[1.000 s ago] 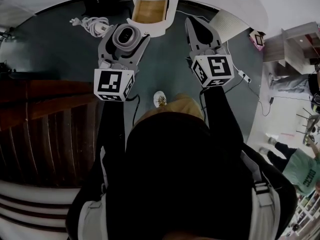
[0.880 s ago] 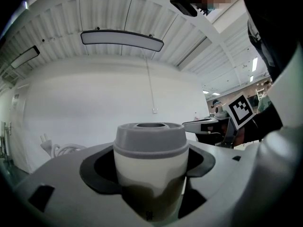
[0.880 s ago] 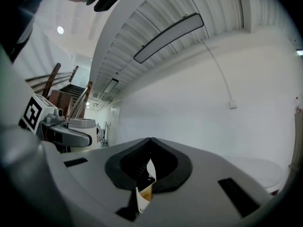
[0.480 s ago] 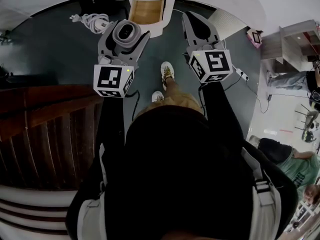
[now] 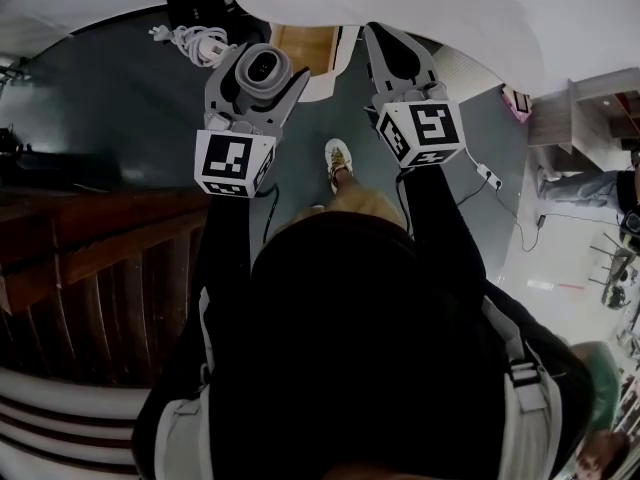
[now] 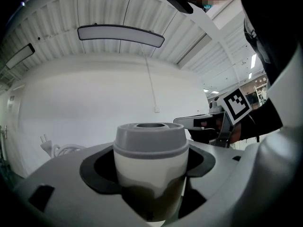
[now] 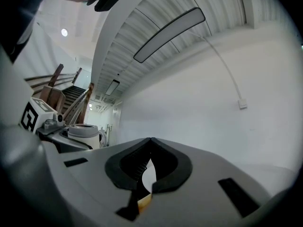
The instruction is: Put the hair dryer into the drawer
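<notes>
Left tool [image 5: 260, 70] pinches the hair dryer [image 6: 149, 148] by its barrel and has carried it nearer what appears to be the open drawer [image 5: 303, 46]. Right tool [image 5: 388, 38] is pressed together, empty. Placement seems close.

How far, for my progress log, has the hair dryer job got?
Done: the hair dryer is picked up, clamped in the left gripper. In hand: it is held over the floor, short of the drawer, whose wooden inside shows open ahead. Left: lowering it into the drawer and releasing. The right gripper is shut and empty.
</notes>
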Available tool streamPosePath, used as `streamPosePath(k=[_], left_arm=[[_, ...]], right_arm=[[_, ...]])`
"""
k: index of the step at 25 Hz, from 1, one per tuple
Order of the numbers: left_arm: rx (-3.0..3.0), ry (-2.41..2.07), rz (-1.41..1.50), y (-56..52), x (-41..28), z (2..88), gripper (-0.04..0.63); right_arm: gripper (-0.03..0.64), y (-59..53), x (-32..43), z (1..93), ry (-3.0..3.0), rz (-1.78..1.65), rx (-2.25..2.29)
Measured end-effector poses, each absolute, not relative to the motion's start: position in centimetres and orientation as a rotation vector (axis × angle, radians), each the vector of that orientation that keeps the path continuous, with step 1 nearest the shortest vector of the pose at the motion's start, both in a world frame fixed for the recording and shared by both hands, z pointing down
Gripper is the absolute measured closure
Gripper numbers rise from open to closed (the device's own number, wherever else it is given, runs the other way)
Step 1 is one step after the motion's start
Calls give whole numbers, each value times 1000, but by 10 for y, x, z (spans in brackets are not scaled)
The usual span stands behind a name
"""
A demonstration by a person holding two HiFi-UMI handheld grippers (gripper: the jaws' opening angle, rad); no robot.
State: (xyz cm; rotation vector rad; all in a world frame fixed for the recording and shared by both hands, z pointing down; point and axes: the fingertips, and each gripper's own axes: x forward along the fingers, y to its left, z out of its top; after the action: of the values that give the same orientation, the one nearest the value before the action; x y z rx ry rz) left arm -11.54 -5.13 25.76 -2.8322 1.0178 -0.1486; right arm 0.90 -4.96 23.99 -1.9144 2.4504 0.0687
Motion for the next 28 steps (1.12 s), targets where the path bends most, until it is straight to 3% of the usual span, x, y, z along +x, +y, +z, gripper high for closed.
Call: streamPosePath(k=[11, 19, 28], left_arm=[[-2819, 1098, -212, -99, -127, 308, 222], [-2826, 1158, -340, -183, -75, 315, 222], [-2820, 1208, -471, -197, -63, 350, 222]], right_arm=[[591, -121, -8, 273, 2547, 85, -1814], [591, -215, 44, 285, 2610, -44, -1747], [591, -245, 52, 307, 2684, -111, -1648]])
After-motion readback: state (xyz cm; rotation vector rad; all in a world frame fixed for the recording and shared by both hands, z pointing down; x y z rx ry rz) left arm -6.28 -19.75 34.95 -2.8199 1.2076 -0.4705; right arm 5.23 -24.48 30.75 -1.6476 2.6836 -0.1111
